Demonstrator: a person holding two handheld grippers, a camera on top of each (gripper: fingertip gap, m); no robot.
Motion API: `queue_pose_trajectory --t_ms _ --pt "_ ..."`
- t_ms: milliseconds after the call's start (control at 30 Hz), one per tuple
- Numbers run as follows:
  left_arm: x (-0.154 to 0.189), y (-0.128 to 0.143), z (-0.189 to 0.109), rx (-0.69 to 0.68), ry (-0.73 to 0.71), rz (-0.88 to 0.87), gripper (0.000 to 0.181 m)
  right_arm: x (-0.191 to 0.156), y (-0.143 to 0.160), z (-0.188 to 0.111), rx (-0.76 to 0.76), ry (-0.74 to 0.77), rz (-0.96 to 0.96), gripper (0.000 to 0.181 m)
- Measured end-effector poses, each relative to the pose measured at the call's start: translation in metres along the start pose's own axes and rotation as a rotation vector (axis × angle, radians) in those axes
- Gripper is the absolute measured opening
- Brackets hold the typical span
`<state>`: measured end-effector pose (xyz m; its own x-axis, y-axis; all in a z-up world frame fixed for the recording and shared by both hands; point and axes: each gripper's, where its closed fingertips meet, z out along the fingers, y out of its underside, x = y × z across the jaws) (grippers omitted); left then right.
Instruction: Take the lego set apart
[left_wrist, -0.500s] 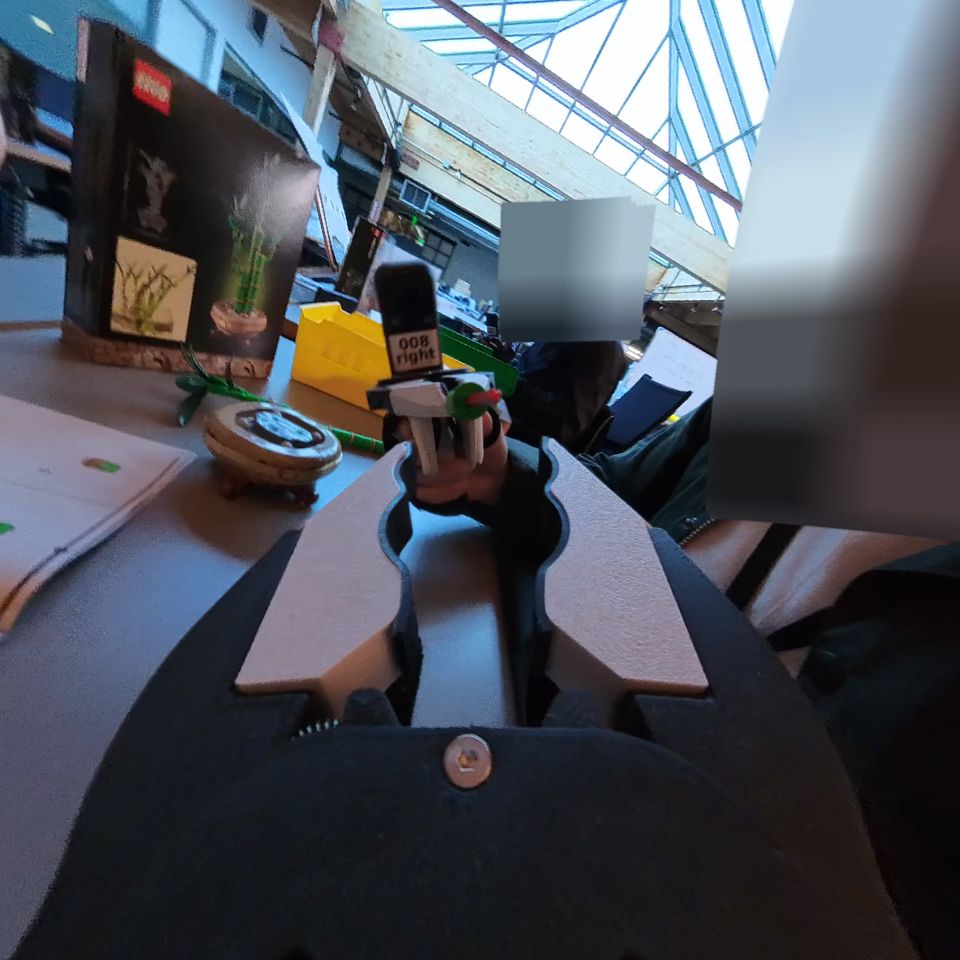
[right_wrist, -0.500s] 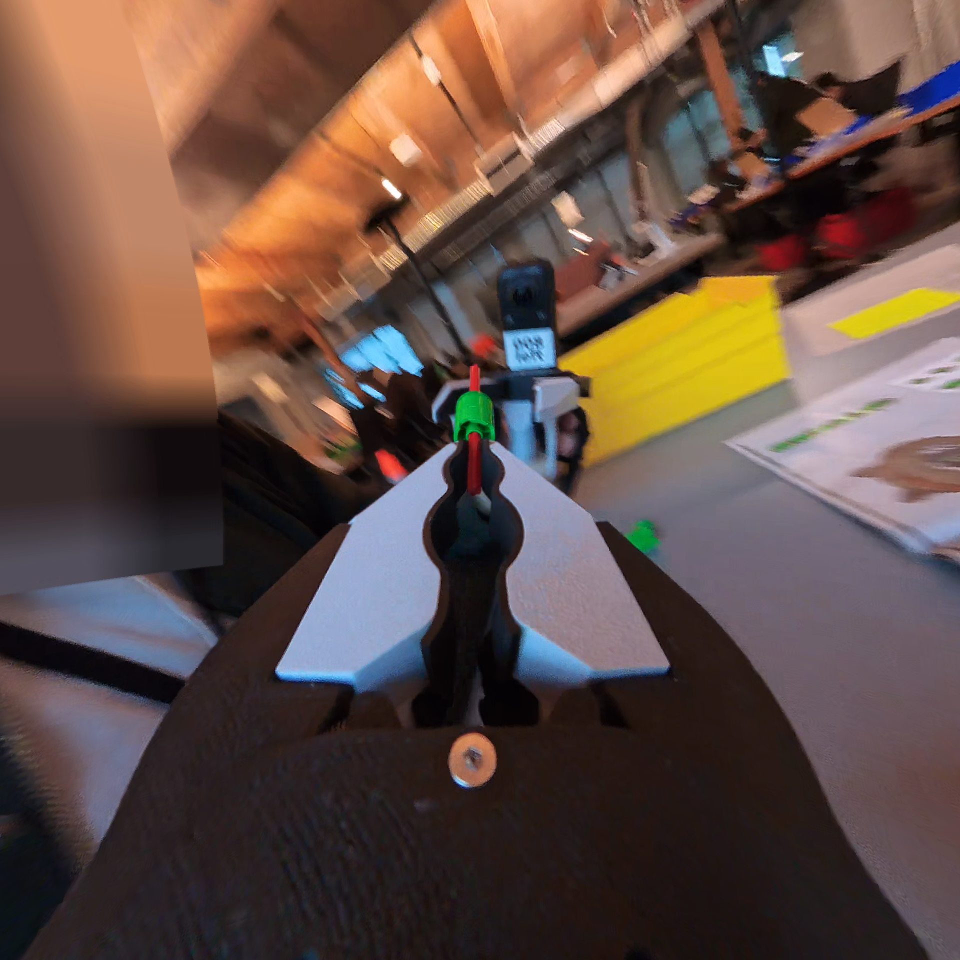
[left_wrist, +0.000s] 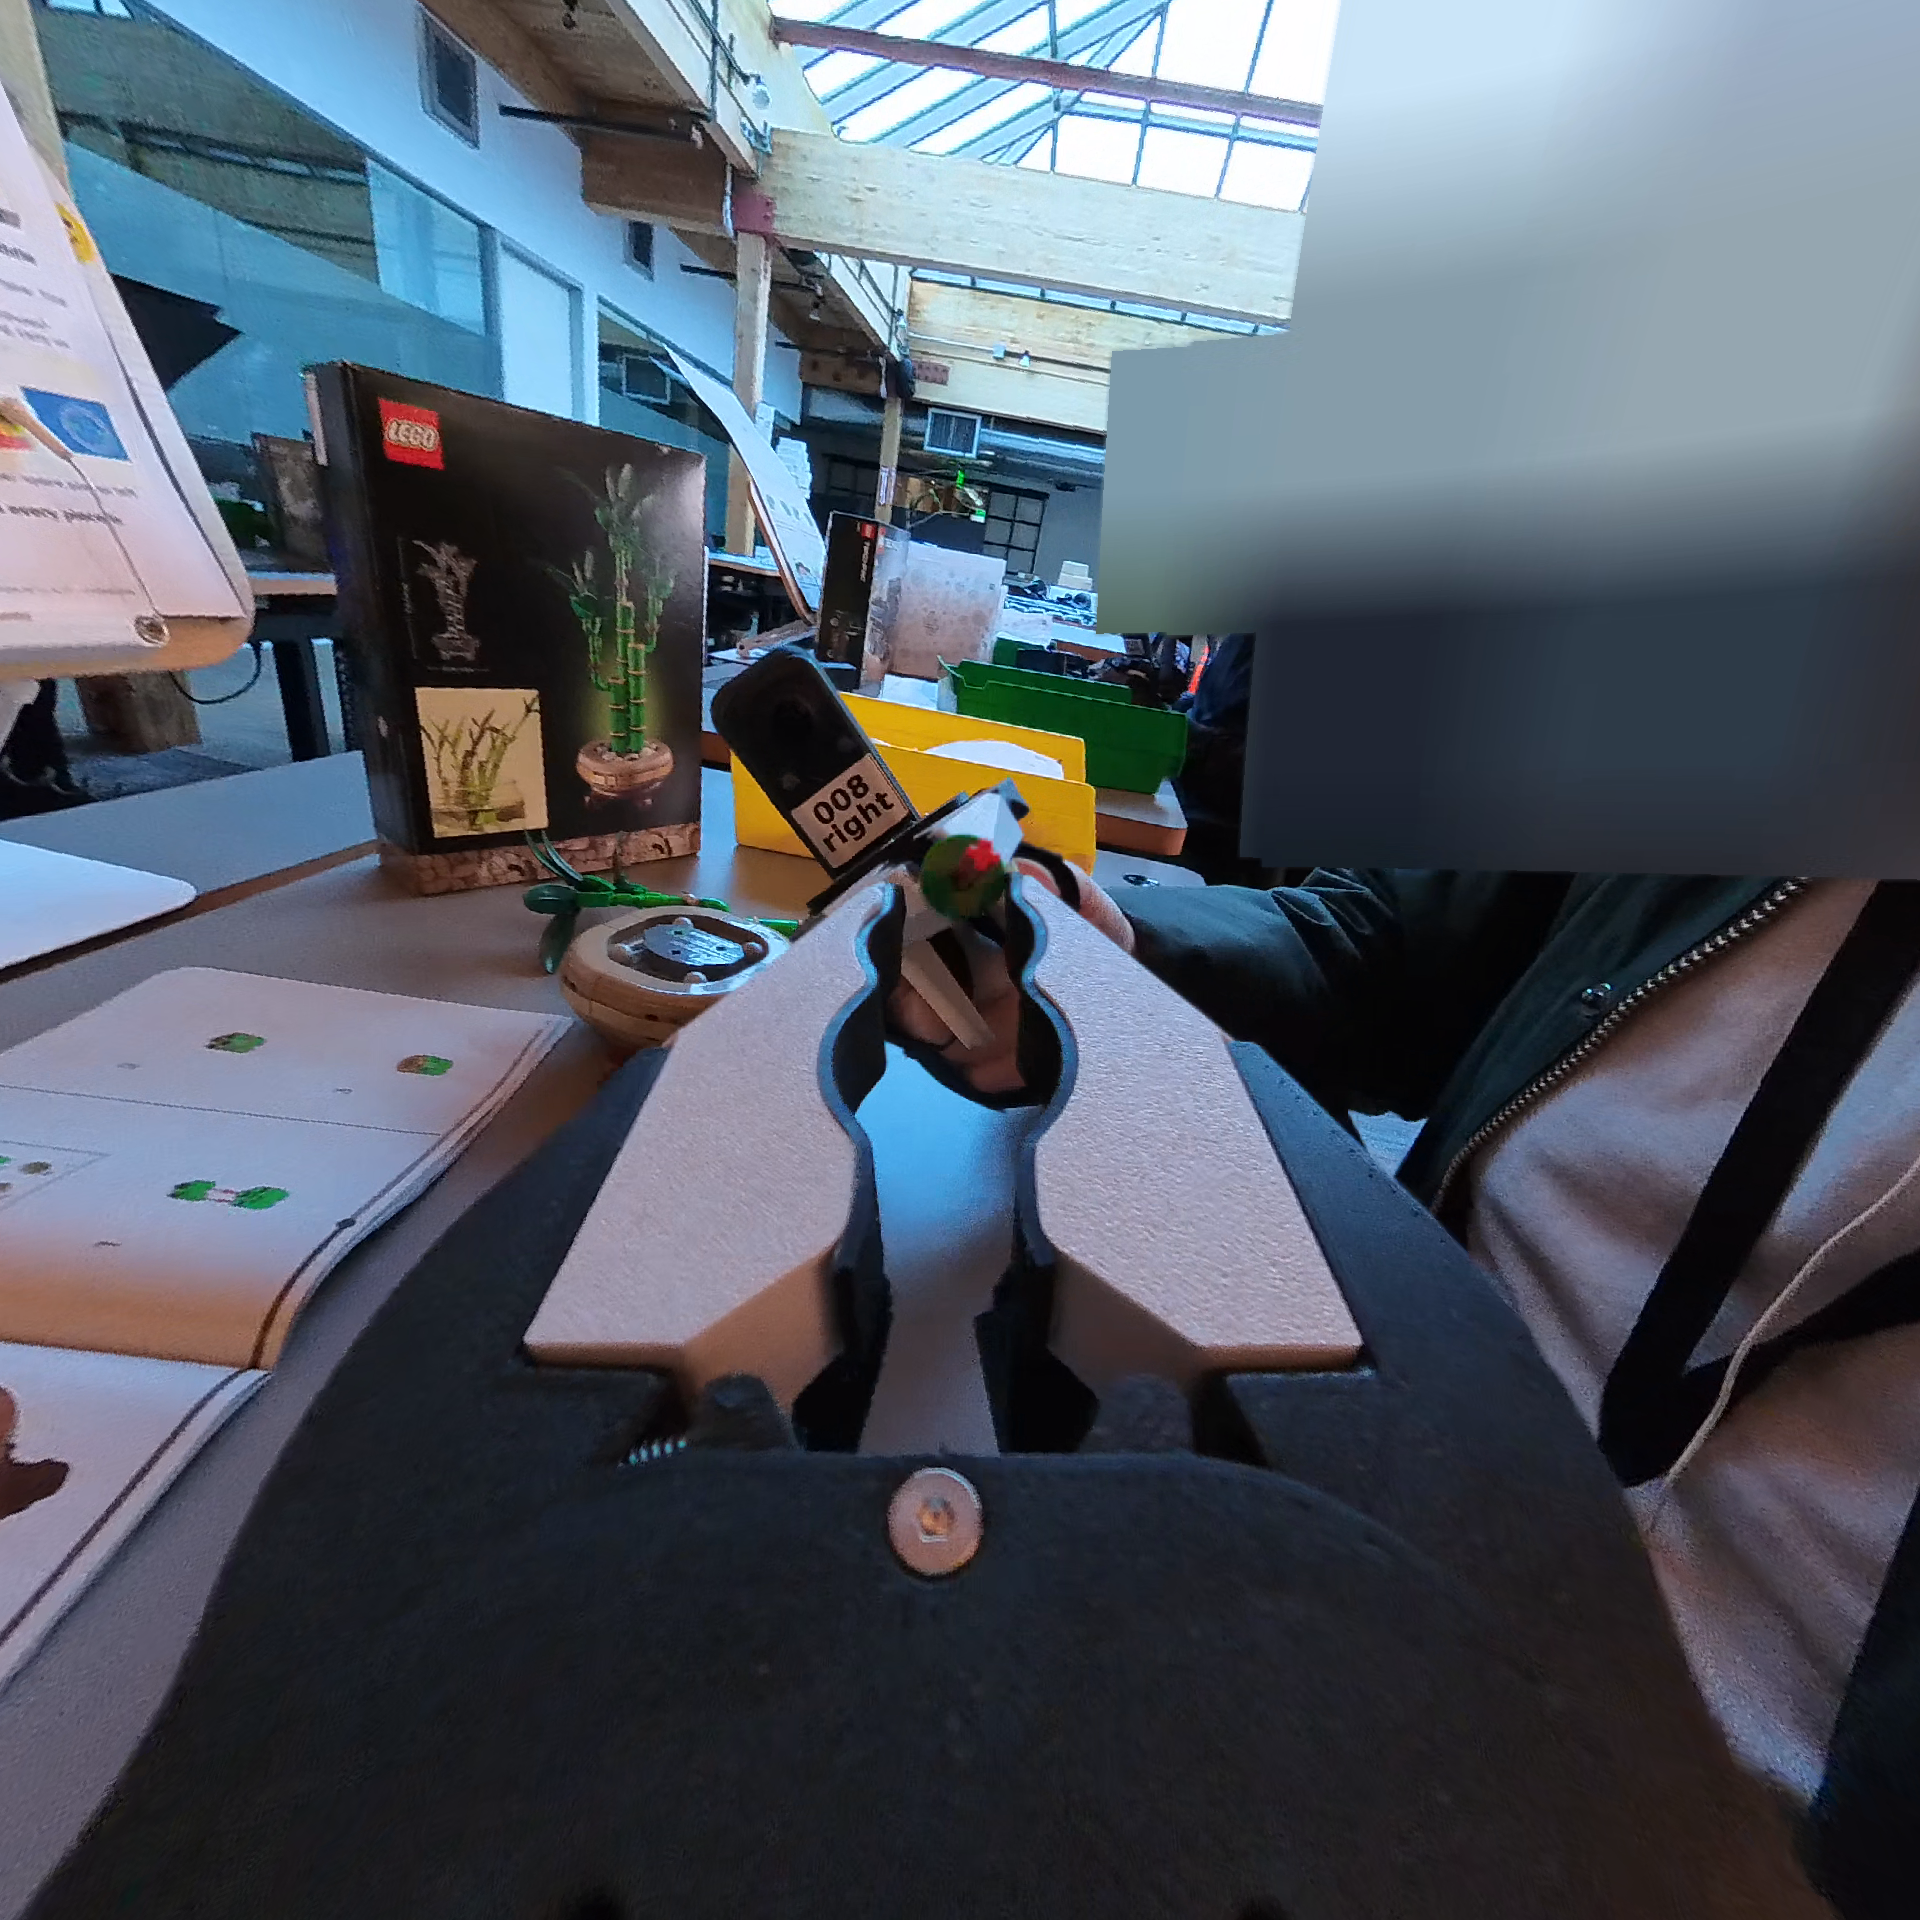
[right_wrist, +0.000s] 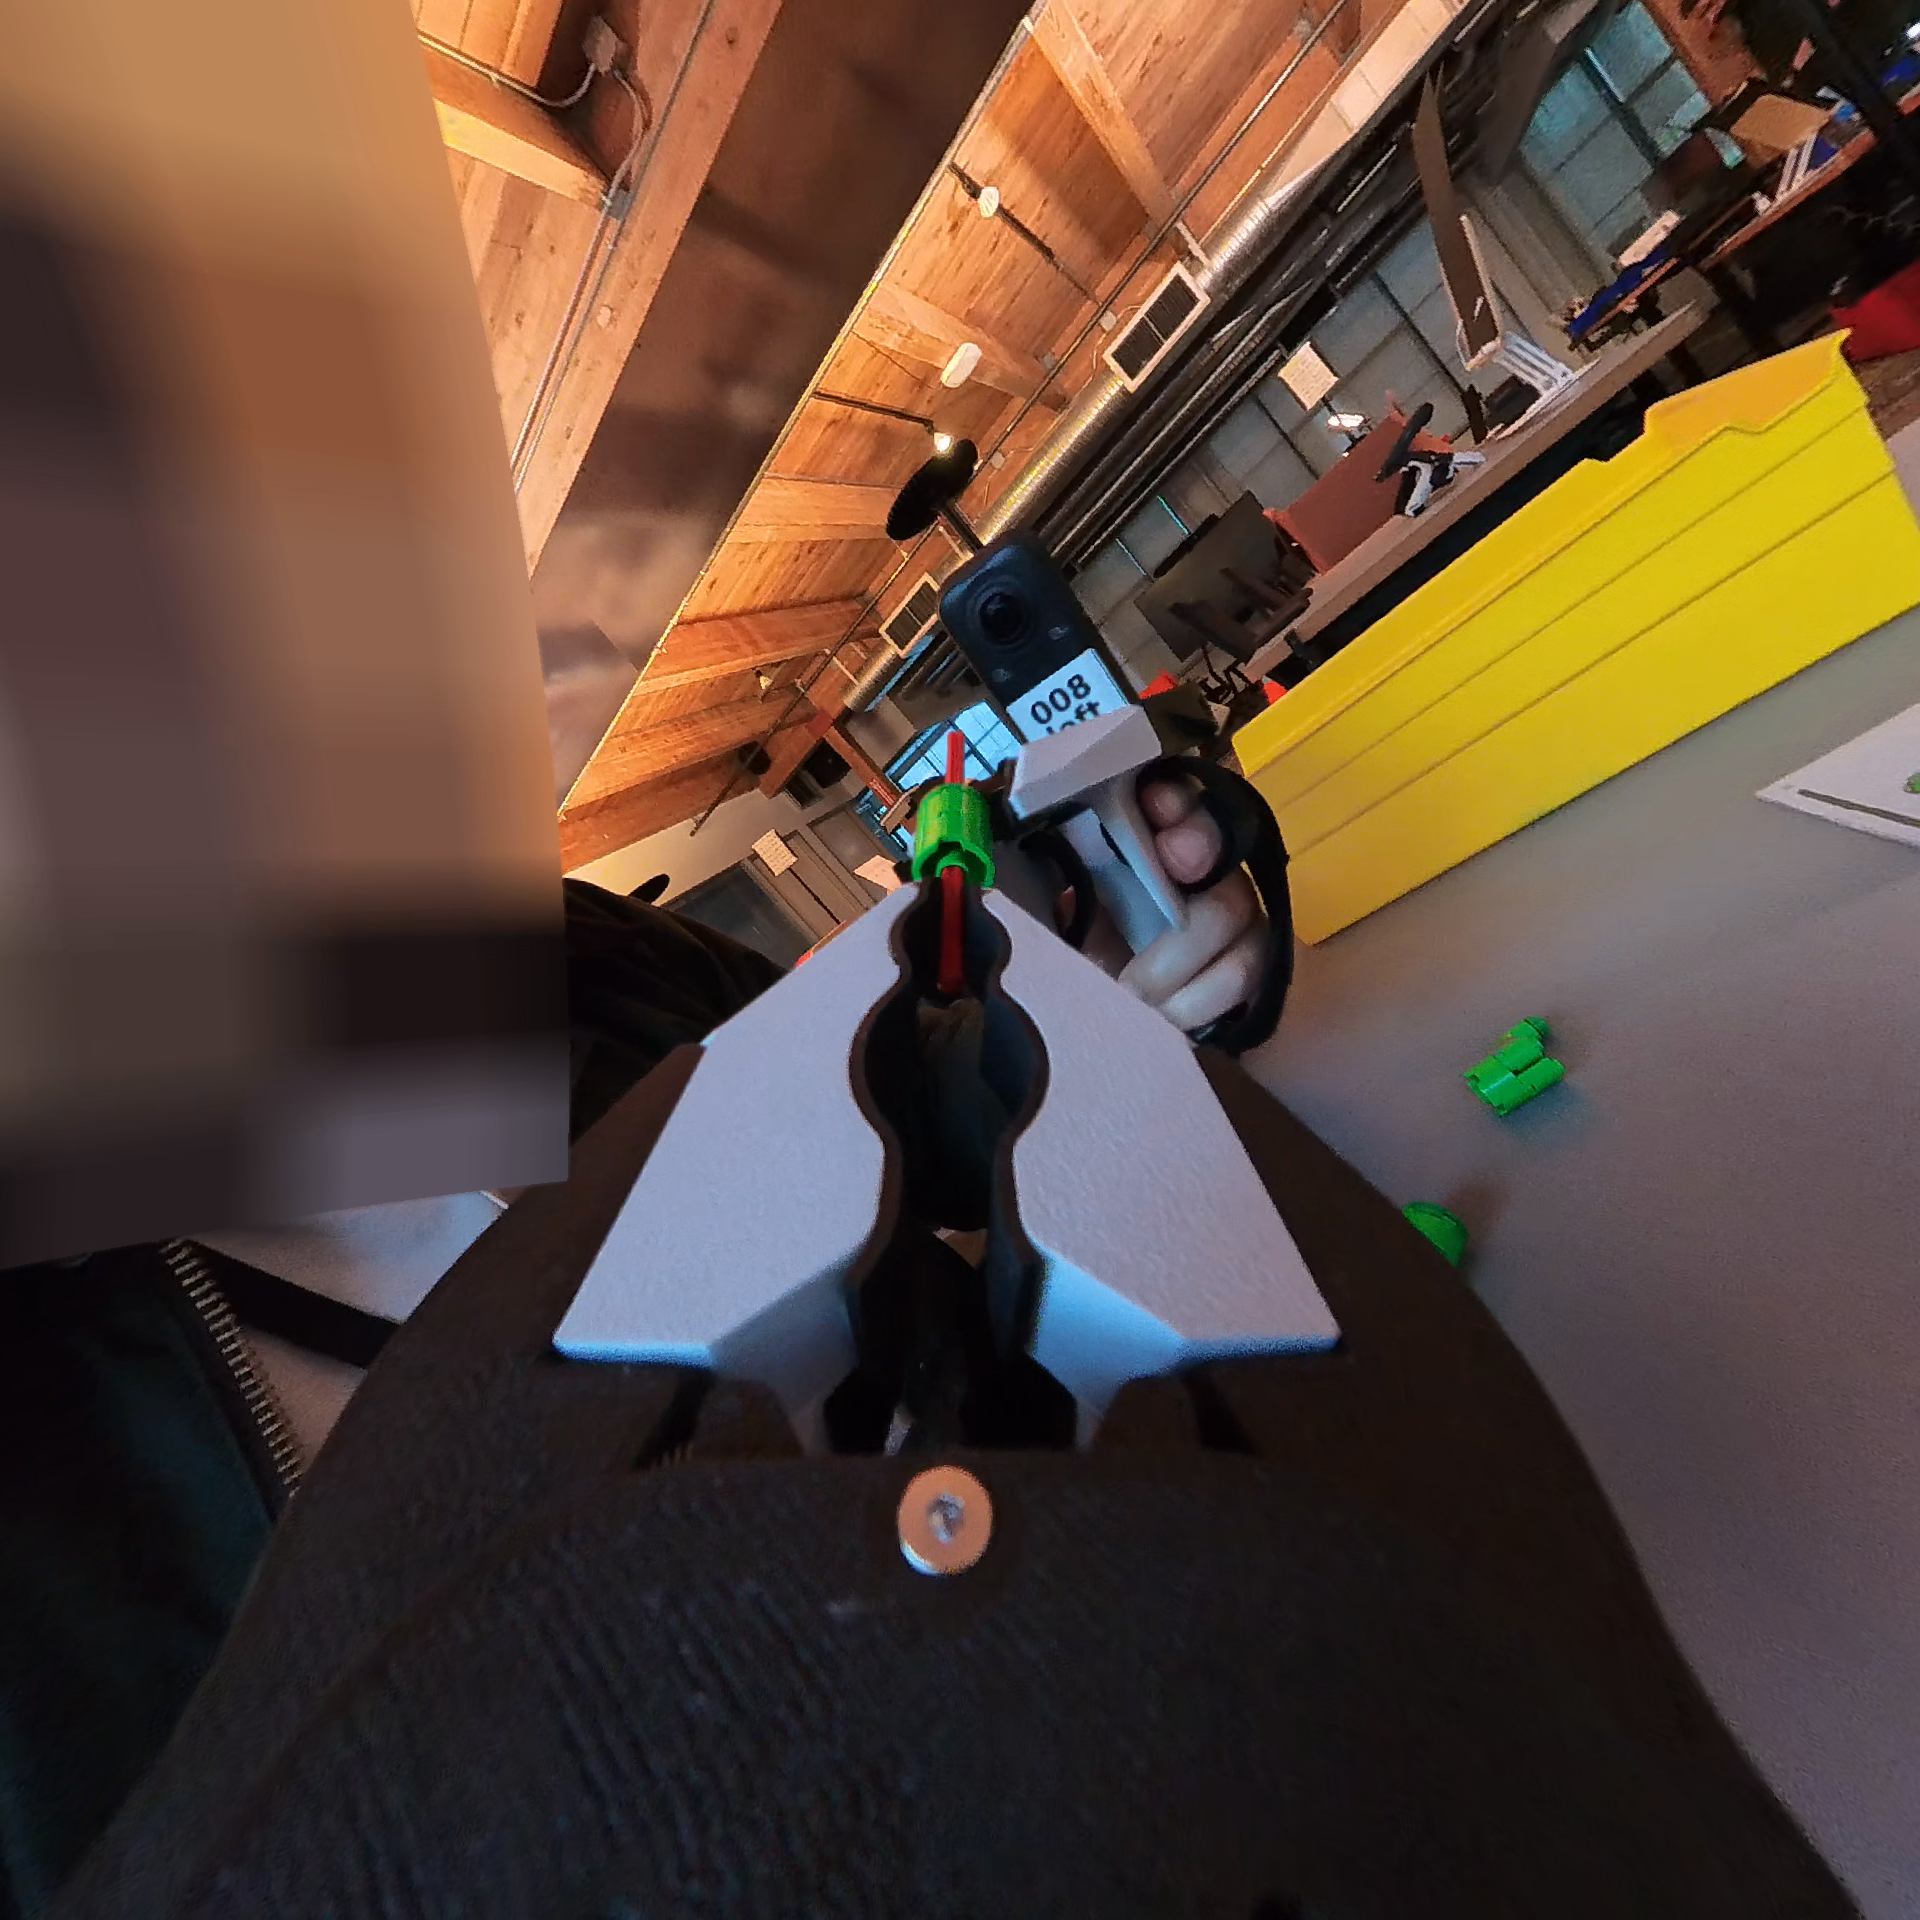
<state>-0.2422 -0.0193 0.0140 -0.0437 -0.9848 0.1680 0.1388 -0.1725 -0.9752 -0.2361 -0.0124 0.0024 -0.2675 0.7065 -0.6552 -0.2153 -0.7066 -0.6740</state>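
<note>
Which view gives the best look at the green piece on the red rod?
The right wrist view: the green piece shows side-on, threaded on the red rod pinched by the right gripper. The left wrist view shows it only end-on, a green disc with a red centre.

A red logo sits on the top corner of the black box at the worktop's far edge. Each camera carries a white printed label. A hanging banner bears print too.
</note>
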Motion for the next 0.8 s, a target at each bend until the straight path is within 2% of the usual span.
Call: queue_pose_trajectory --t_ms 233,467,533,800 --pt "-0.004 0.007 -0.009 -0.088 -0.028 0.091 0.029 0.008 0.009 -0.002 -0.063 0.065 -0.001 0.002" --pt "-0.004 0.023 -0.01 -0.191 -0.02 0.121 0.022 0.017 0.021 -0.006 -0.144 0.157 -0.03 0.002" --pt "-0.002 0.031 -0.009 -0.232 -0.006 0.126 0.015 0.017 0.023 -0.006 -0.158 0.162 -0.028 0.002" --pt "-0.007 0.044 -0.01 -0.334 -0.041 0.201 0.014 0.023 0.03 -0.012 -0.212 0.217 -0.022 0.002"
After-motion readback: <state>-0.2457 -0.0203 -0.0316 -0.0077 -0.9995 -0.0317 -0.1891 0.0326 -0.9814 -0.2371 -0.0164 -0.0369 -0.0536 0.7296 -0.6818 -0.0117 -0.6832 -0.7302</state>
